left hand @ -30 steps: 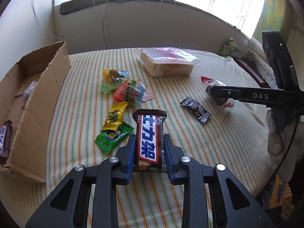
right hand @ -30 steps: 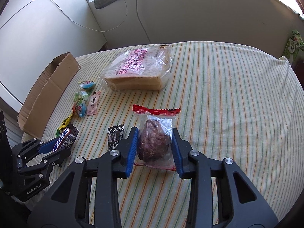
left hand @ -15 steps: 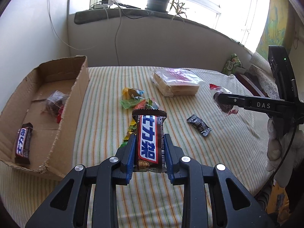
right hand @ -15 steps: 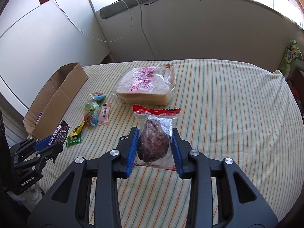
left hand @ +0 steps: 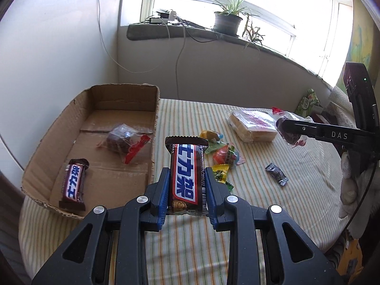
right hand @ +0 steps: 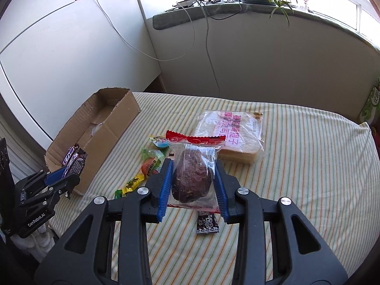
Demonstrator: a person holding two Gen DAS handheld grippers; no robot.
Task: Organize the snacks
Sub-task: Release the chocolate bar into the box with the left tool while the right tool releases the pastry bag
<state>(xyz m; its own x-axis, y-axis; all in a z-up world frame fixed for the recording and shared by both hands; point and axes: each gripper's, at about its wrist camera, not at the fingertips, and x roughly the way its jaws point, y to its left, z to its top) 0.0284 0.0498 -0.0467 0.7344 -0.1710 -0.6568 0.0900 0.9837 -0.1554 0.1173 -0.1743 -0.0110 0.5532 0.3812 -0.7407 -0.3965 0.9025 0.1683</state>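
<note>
Cardboard box is approached so a chocolate bar, clamped in the left tongs, and a cake packet, clamped in the right tongs, can be dropped inside.

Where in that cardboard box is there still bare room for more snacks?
The cardboard box has bare floor along its far wall, behind the wrapped brown cake, and a strip between that cake and the chocolate bar lying by the near edge. Outside, the candy cluster crowds the cloth beside the box.
</note>
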